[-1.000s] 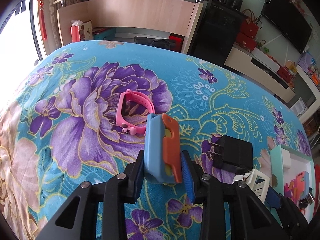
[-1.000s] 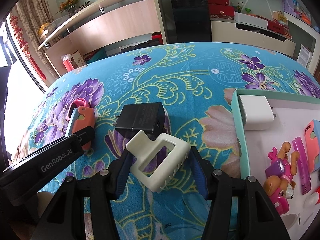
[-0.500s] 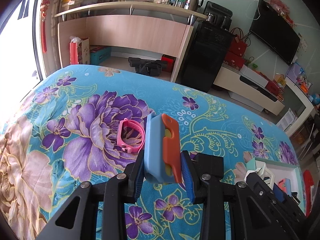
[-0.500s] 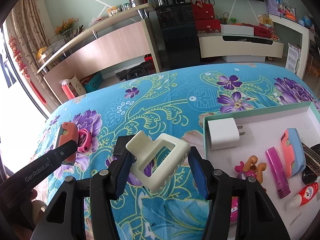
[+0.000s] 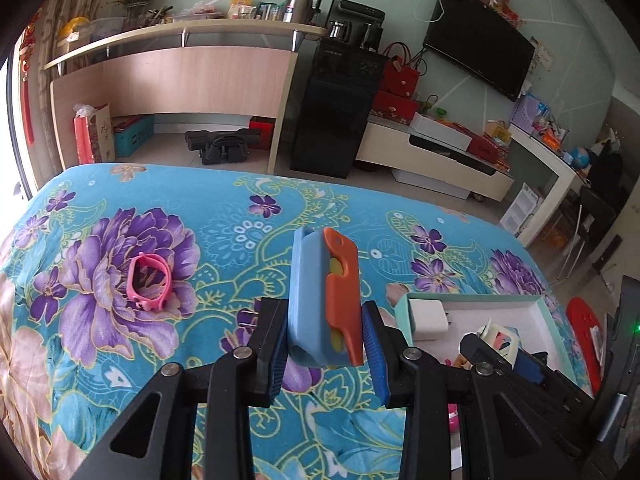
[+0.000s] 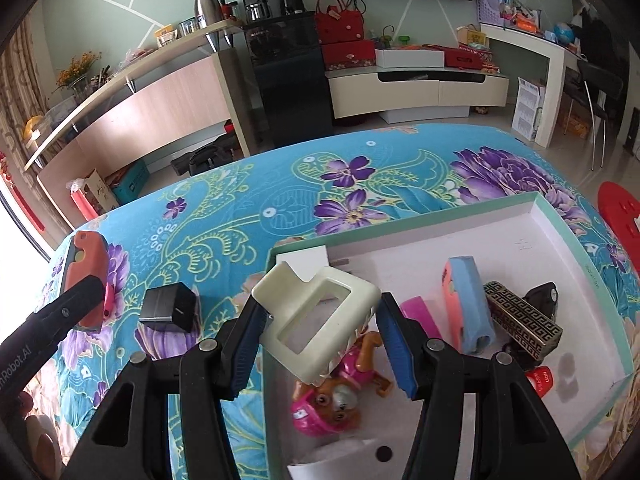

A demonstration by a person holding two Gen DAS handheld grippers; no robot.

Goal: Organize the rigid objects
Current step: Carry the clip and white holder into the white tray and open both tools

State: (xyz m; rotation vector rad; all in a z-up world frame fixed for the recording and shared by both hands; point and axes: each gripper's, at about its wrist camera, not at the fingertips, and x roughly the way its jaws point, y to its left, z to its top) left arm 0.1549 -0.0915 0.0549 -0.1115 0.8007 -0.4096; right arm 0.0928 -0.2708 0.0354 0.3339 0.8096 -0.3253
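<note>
from my left wrist camera, a pink wristband [image 5: 147, 282] lies on the flowered bedspread [image 5: 224, 240] toward its left edge, a thing my other view barely shows. my left gripper [image 5: 325, 350] clamps a blue-and-orange toy block [image 5: 323, 298], held upright above the bedspread. my right wrist camera alone shows a black charger cube [image 6: 170, 307] on the bedspread just left of the tray [image 6: 576, 240]. my right gripper [image 6: 326, 346] grips a cream plastic frame [image 6: 316, 316] above the tray's left edge. only this view shows the tray's contents: a pink puppy figure [image 6: 340, 392], a blue-and-pink block [image 6: 466, 304], a patterned bar [image 6: 522, 322].
</note>
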